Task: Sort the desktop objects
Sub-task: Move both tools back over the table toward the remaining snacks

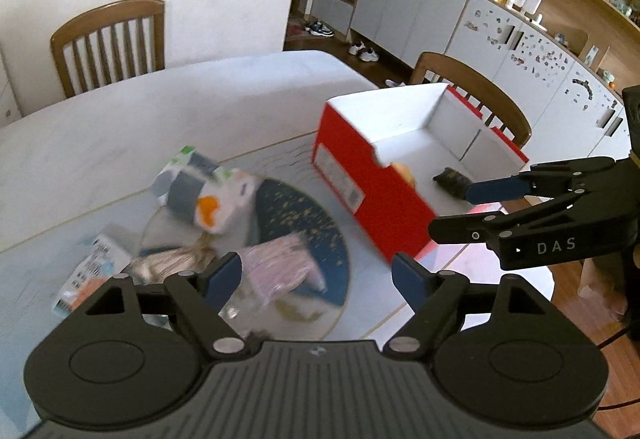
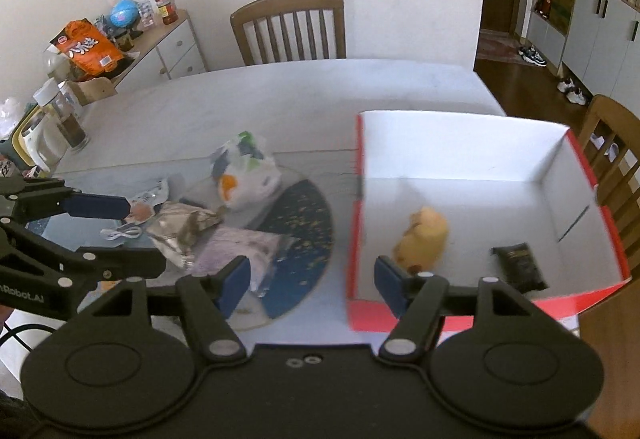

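On the pale surface (image 2: 280, 95), at the left, a small white packet with orange print (image 1: 86, 271) is lying beside a crinkled silver foil pouch (image 2: 180, 233). The left tongs (image 1: 316, 275) are hovering above this heap with their blue pads wide apart and nothing between them. Just right, a lilac patterned packet (image 1: 280, 263) is resting on a round dark-blue mat (image 2: 308, 223), with a white plastic bag showing an orange patch (image 2: 244, 175) behind it. Farther right, a red cardboard box with a white inside (image 2: 460, 167) is holding a yellow soft toy (image 2: 424, 239) and a black sachet (image 2: 520, 265). The right tongs (image 2: 312, 285) are standing apart, empty, over the box's near left corner.
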Demonstrator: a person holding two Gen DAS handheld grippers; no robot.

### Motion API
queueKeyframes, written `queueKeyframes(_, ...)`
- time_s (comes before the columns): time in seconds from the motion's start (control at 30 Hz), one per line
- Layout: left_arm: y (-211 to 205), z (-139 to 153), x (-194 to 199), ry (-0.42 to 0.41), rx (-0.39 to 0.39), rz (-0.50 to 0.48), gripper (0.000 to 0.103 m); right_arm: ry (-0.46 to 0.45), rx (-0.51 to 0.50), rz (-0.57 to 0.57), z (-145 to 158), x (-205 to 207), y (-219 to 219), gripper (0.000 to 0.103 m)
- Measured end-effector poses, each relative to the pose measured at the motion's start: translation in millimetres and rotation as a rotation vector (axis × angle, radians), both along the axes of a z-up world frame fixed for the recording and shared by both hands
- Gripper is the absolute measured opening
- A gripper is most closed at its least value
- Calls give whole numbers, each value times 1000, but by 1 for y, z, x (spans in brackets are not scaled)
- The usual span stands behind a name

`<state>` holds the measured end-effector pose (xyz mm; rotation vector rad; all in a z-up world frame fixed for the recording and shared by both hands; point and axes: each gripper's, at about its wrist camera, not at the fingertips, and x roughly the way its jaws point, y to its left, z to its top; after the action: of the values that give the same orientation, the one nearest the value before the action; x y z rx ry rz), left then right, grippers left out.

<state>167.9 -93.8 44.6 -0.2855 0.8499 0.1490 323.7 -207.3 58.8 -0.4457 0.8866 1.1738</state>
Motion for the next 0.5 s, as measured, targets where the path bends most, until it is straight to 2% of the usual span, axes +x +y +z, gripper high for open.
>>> queueKeyframes(0.4, 58, -24, -60, 34, -30, 95, 87, -6, -6, -13, -19, -49, 24, 81)
queueKeyframes(0.47, 68, -30, -68, 45, -39, 120, 90, -10, -10, -14, -24, -54, 29, 86)
queueKeyframes(0.5, 72, -33, -71, 51, -42, 131, 96, -11, -11, -15, -26, -55, 32, 87)
